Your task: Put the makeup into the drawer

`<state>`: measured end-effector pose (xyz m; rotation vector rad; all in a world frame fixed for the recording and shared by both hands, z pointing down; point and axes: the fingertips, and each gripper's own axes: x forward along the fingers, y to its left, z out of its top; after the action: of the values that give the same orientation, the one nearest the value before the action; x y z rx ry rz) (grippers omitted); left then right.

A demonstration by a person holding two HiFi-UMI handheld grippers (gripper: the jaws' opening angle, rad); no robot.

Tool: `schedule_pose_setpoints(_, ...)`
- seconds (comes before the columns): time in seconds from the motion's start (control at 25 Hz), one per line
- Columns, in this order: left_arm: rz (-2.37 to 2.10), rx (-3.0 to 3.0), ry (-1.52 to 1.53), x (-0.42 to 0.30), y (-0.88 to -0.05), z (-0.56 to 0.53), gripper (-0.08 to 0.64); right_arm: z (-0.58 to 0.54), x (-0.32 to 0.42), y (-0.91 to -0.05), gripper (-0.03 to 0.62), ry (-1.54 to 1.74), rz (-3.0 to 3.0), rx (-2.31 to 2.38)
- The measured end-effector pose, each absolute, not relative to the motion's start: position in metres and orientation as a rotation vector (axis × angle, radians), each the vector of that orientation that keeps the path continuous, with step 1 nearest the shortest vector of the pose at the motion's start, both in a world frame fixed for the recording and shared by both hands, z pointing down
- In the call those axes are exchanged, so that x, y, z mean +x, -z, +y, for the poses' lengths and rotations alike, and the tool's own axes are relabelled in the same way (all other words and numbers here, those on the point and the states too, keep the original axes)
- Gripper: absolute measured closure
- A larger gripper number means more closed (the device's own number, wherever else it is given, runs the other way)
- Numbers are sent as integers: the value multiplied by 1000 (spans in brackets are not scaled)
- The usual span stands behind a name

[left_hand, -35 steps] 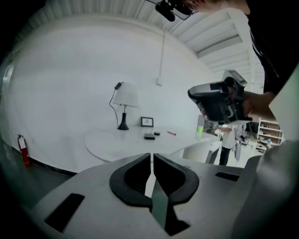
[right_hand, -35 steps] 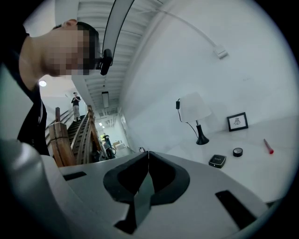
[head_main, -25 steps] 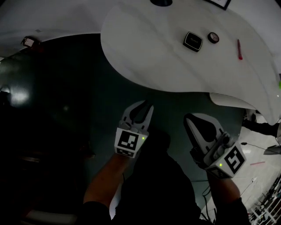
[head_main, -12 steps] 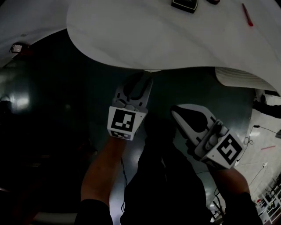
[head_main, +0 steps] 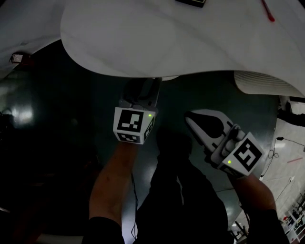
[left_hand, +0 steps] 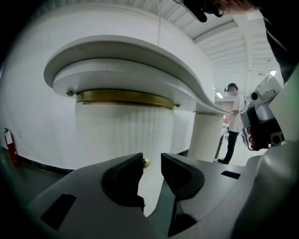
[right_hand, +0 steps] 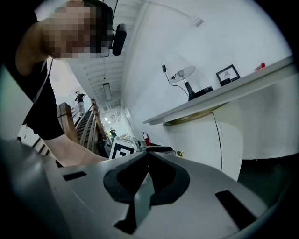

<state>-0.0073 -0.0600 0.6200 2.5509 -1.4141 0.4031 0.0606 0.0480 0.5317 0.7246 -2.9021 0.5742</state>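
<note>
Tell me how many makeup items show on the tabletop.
2: a black compact cut by the top edge, and a red pencil upper right. More may lie out of frame.

— Any writing to read here?
— None. The marker cube just below the desk edge shows only black-and-white squares, and the framed card on the desk is too small to read.

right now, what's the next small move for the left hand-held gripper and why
Probably ease the left hand-held gripper forward until its open jaws straddle the small brass knob, then close. The knob sits just beyond the jaw tips on the white fluted front, not yet gripped.
</note>
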Motion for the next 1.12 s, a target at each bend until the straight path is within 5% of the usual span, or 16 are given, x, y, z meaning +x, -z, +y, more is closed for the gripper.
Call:
schedule_pose_setpoints(0.6, -1246, 2634, -518, -1, -652, -92, 411, 61, 45, -543, 575, -685, -2872, 644)
schedule_pose_setpoints(1.12, -1100, 2670, -527, -1, -655, -83, 479, 67, 51, -553, 575, -709, -2862, 649)
